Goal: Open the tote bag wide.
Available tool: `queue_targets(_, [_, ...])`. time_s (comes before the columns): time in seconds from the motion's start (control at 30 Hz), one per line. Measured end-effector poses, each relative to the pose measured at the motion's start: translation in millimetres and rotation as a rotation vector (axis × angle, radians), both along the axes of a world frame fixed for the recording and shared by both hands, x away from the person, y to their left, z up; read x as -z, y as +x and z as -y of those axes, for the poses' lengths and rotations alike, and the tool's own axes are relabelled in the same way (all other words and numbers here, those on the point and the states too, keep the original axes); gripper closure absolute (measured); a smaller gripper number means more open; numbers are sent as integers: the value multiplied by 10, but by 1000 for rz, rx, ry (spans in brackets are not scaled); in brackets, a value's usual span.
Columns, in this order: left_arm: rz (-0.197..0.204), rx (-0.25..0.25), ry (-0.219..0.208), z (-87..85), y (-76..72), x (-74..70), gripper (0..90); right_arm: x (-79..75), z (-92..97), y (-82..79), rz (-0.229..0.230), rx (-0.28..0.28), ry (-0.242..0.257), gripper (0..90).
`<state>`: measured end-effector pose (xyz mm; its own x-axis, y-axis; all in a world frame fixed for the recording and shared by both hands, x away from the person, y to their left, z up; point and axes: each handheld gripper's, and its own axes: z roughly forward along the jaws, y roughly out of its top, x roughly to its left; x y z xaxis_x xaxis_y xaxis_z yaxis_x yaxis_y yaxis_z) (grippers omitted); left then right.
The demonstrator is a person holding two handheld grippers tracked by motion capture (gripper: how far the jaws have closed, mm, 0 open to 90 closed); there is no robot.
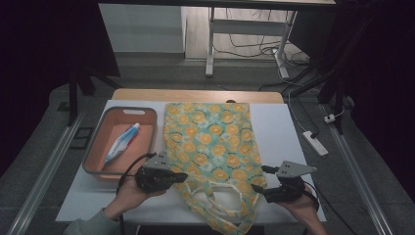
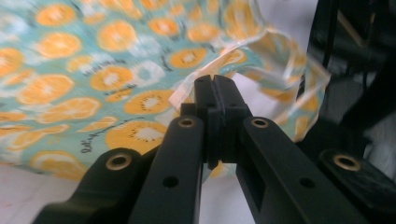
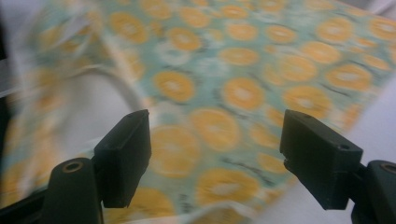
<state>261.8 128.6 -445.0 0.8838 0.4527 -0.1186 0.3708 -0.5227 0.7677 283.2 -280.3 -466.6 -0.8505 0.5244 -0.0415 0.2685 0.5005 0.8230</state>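
Lying flat mid-table, teal cloth tote bag printed with orange slices (image 1: 210, 137), handles nearest the person. Left gripper (image 2: 215, 88) is pinching the bag's edge, jaws closed. Right gripper (image 3: 215, 140) is hovering over the fabric, jaws spread wide, holding nothing. Orange plastic bin (image 1: 98, 142) sitting left, containing a toothpaste tube (image 1: 121, 143).

One bag (image 1: 210, 142), bin (image 1: 100, 142), tube (image 1: 120, 143)

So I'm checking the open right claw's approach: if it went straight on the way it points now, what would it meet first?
Most likely the orange-print tote bag: in the right gripper view the fabric lies straight ahead between the right claw's open jaws. The picture is blurred, so I can't judge how near it is.
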Motion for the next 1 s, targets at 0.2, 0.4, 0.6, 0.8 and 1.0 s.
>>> queue_targets(0.2, [14, -65, -81, -182, 60, -110, 885, -26, -275, -143, -58, -160, -50, 215])
queue_targets(0.4, [23, -95, -117, -255, 97, -173, 885, 169, -582, -151, -57, -187, -203, 147])
queue_targets(0.6, [33, -100, -125, -279, 99, -214, 884, 313, -675, -14, -64, -156, -270, 471])
queue_targets(0.8, [41, -108, -125, -308, 92, -215, 884, 255, -639, -7, -39, -137, -275, 891])
queue_targets(1.0, [72, -153, -153, -411, 75, -291, 884, -224, -562, -302, 26, -187, -156, 895])
